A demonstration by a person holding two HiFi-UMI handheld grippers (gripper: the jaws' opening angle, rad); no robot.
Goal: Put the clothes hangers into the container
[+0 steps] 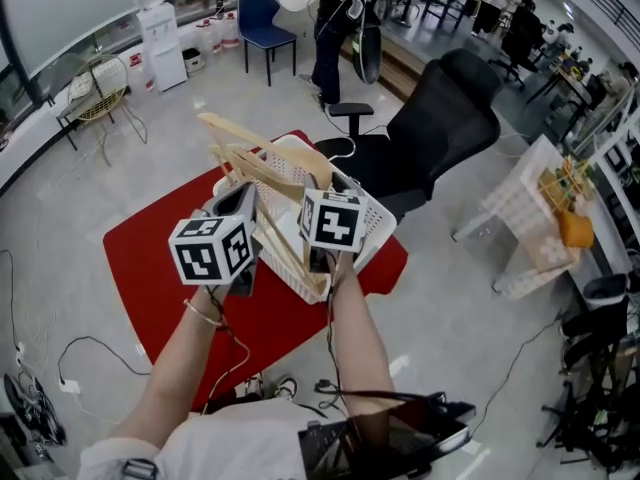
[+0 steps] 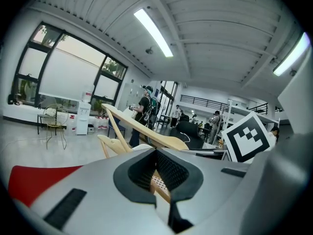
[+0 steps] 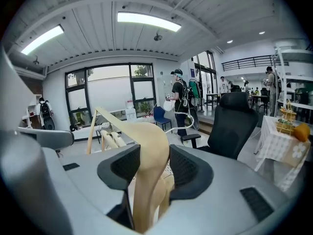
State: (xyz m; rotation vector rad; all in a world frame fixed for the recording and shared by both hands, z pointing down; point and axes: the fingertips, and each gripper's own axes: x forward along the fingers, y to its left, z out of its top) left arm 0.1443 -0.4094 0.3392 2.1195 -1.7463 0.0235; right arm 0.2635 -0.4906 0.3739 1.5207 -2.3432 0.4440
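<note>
1. Holding one tool in each hand, the person reaches forward and down, and both forearms show at the bottom of the head view.
2. The left hand-held gripper is closed on a thin wooden bar. In its own view the pads press this bar from both sides.
3. The right hand-held gripper is closed on the thick curved end of a wooden hanger. The wood fills the space between its pads.
4. Just beyond the jaws, the clothes hangers form one bundle of pale wood. Their upper ends stick up and to the left, and their lower bars cross over the container.
5. The container is a white lattice basket. It stands directly under both tools, on a red mat that lies on the floor.
6. I cannot tell whether the lower bars already rest inside the container or hang a little above it, because the tools and marker cubes cover that part.
7. Behind the container stands a black office chair, close to the mat.
8. My judgement of the progress: the task is in its last part. The hangers are brought over the container, but both grips are not yet released. What is left is to lower the bundle fully inside and open both pairs of jaws.
</note>
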